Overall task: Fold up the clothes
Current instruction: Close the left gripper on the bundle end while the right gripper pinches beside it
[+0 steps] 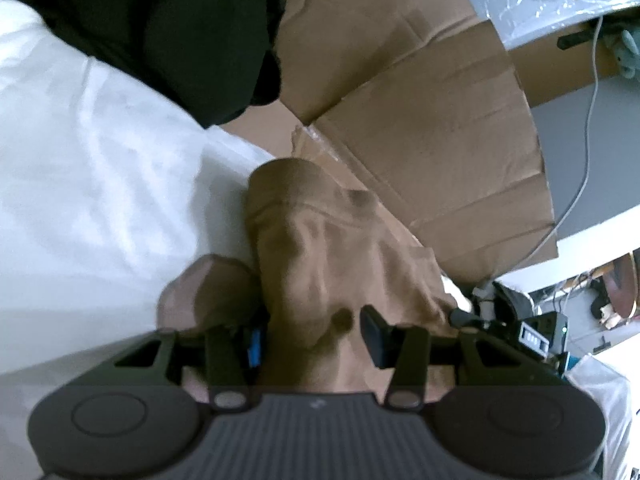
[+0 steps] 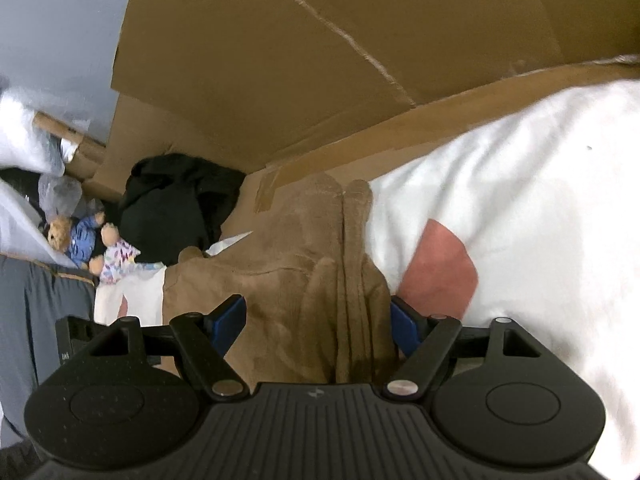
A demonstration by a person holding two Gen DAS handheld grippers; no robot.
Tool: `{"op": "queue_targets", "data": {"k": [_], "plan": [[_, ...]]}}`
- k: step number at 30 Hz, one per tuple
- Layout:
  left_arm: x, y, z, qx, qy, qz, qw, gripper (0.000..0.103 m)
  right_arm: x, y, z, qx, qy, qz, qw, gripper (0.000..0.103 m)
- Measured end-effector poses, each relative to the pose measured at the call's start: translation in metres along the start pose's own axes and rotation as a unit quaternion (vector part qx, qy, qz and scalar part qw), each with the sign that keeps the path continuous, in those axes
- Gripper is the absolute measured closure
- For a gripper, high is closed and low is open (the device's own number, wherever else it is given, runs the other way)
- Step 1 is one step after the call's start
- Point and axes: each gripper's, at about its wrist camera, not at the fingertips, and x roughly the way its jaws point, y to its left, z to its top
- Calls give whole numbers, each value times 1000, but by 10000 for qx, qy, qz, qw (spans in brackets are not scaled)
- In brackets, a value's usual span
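A tan, soft garment (image 1: 320,248) lies bunched on white cloth (image 1: 100,160) beside flattened cardboard. In the left wrist view my left gripper (image 1: 314,336) is shut on a thick bunch of it, and the fabric fills the gap between the two pads. In the right wrist view the same tan garment (image 2: 304,264) lies in long folds that run away from me. My right gripper (image 2: 318,320) stands wide open over it; the folds lie between its blue pads (image 2: 402,328), which do not press on them.
A black garment (image 2: 172,208) is heaped at the left, also seen as the dark garment (image 1: 160,32). White cloth with a pink-red patch (image 2: 440,276) lies at the right. Cardboard sheets (image 2: 320,60) rise behind. Two stuffed bears (image 2: 76,236) lie far left. A white cable (image 1: 588,120) hangs at the right.
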Motion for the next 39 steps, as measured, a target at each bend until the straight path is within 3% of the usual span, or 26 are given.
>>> {"op": "queue_targets", "data": {"k": [3, 9, 22, 24, 25, 26, 28, 31, 38, 39], "plan": [[3, -3, 4, 83, 128, 31, 9999, 53, 3, -3, 2, -140, 247, 276, 9992, 18], [-8, 0, -6, 81, 265, -25, 9996, 54, -4, -8, 0, -125, 669, 282, 9973, 34], [-8, 0, -7, 23, 244, 56, 9997, 56, 13, -11, 4, 59, 571, 544, 9969, 36], [-7, 1, -7, -12, 213, 50, 9998, 63, 14, -11, 4, -33, 587, 514, 9969, 41], [-6, 2, -6, -15, 219, 85, 9997, 69, 13, -13, 4, -38, 570, 488, 9972, 49], [-6, 2, -6, -15, 219, 105, 9997, 71, 12, -14, 3, -33, 553, 465, 9974, 60], [-6, 5, -7, -61, 190, 99, 9998, 72, 10, -27, 3, 212, 523, 506, 9971, 71], [-6, 8, -11, -204, 62, 77, 9997, 73, 8, -36, 2, 383, 500, 610, 9961, 73], [-5, -9, -10, 14, 102, 408, 9991, 88, 12, -25, 5, 460, 589, 269, 9968, 84], [-6, -12, -10, 40, 81, 436, 9990, 89, 9, -15, 4, 239, 577, 114, 9980, 84]]}}
